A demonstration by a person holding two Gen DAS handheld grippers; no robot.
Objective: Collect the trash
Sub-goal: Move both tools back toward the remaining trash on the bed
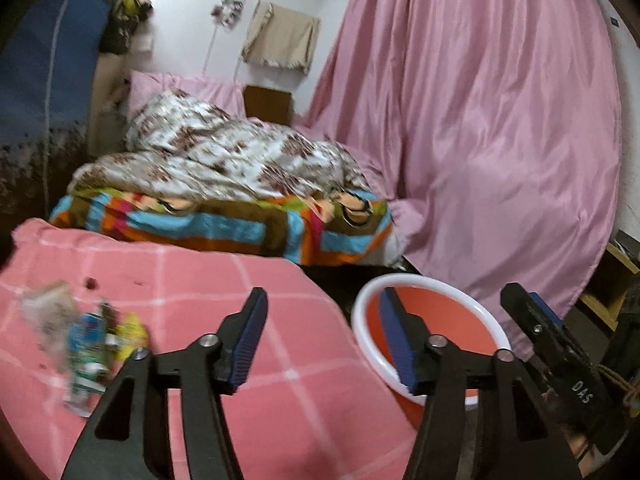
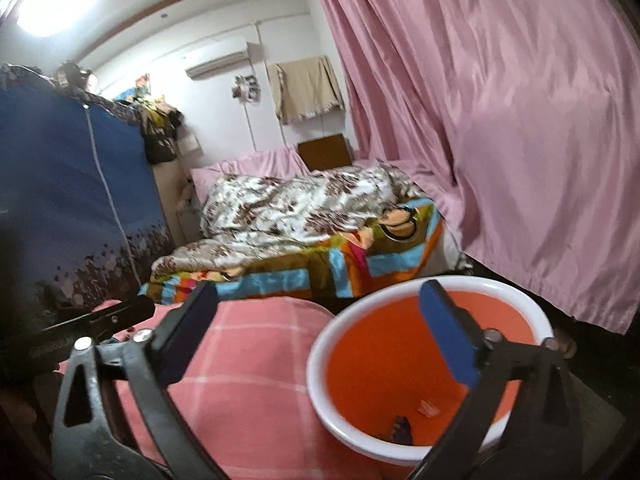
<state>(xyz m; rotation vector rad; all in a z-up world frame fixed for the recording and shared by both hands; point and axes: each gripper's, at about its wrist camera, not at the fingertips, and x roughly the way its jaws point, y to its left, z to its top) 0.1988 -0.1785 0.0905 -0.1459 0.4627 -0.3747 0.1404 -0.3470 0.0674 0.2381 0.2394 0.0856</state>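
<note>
Left wrist view is showing the pink cloth (image 1: pixel 224 320) lying left of the basin (image 1: pixel 432 312), wrappers (image 1: pixel 84 340) sitting on it farther left. Both claws, left (image 1: pixel 324 340) and right (image 2: pixel 316 340), are gaping, gripping nothing. Scraps (image 2: pixel 404 424) are lying inside the basin.

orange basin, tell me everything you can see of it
The orange basin is round, glossy like plastic, orange inside with a white rim. It sits upright beside the pink checked cloth, below the pink curtain. Two small scraps lie at its bottom, one dark, one pale orange. The open right gripper hovers over it without touching.
</note>
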